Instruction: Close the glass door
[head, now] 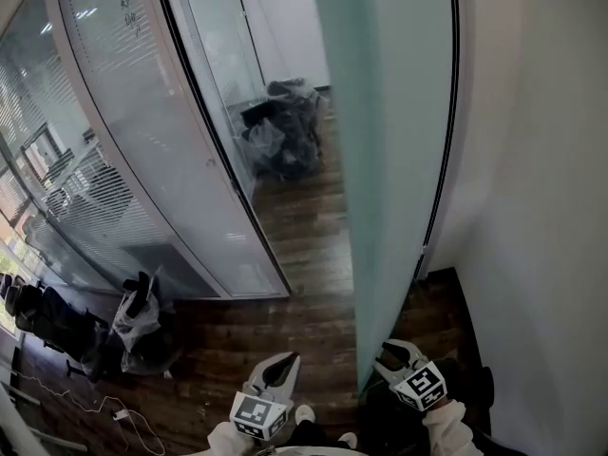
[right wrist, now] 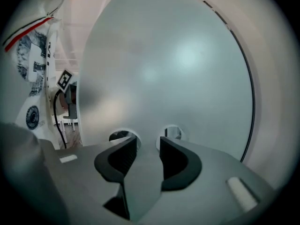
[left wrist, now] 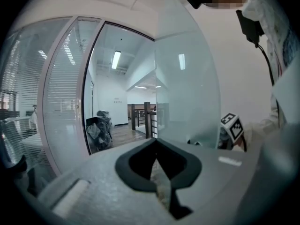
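The glass door (head: 399,160) is not yet closed. It stands swung wide, its free edge well apart from the dark door frame (head: 204,131) on the far side of the opening. As far as can be judged, the whole closing swing is left to do. The right gripper (right wrist: 147,142) is released: its jaws stand apart with nothing between them. It points at the frosted pane, which fills the space straight ahead of it. Whether the tips touch the glass cannot be told. From the head view this gripper sits on the wall side of the door, just beside its lower edge, which looks a sensible place to push from. The left gripper (left wrist: 156,144) is clenched on nothing, its jaws meeting at the tips. The door's free edge rises just to its right, and the open doorway lies ahead and to its left. By count there is one door leaf and two grippers, each with one marker cube. Two round holes (right wrist: 123,136) pierce the glass directly ahead of the right gripper's jaws, one before each jaw. One heap of dark wrapped things (head: 285,131) lies on the wooden floor (head: 304,245), far ahead of both grippers.
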